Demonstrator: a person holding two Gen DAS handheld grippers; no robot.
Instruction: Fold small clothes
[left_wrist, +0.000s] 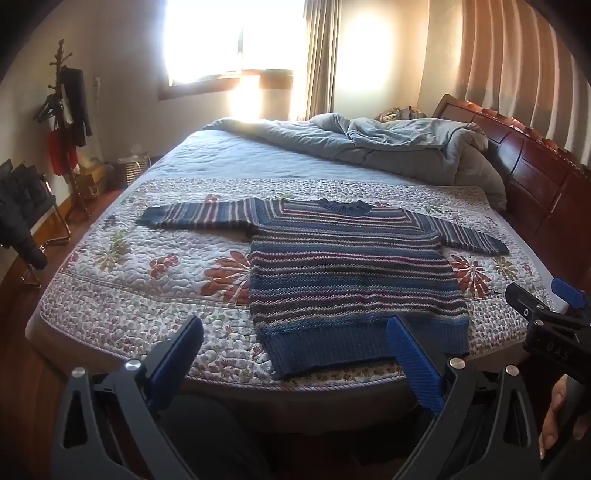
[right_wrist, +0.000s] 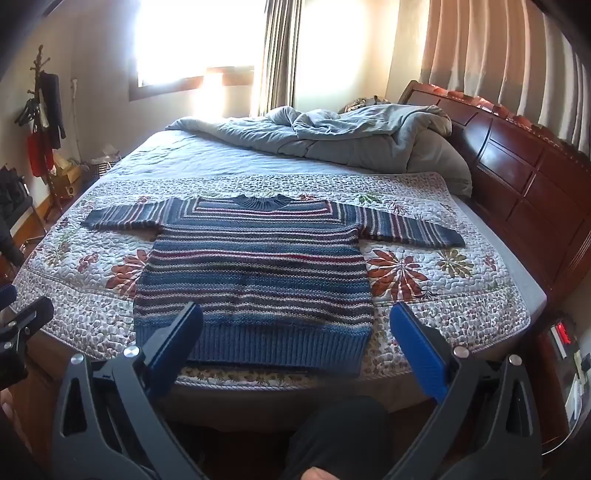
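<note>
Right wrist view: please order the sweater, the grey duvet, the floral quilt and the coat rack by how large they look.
1. floral quilt
2. sweater and grey duvet: they look alike, and the duvet lies farther away, so I do not rank them.
3. coat rack, which stands farthest.

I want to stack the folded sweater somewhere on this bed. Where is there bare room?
Free: the floral quilt right of the sweater, under its right sleeve; the quilt left of the body, under the left sleeve; the plain strip beyond the collar. Crowded: the far side, under the bunched grey duvet.
</note>
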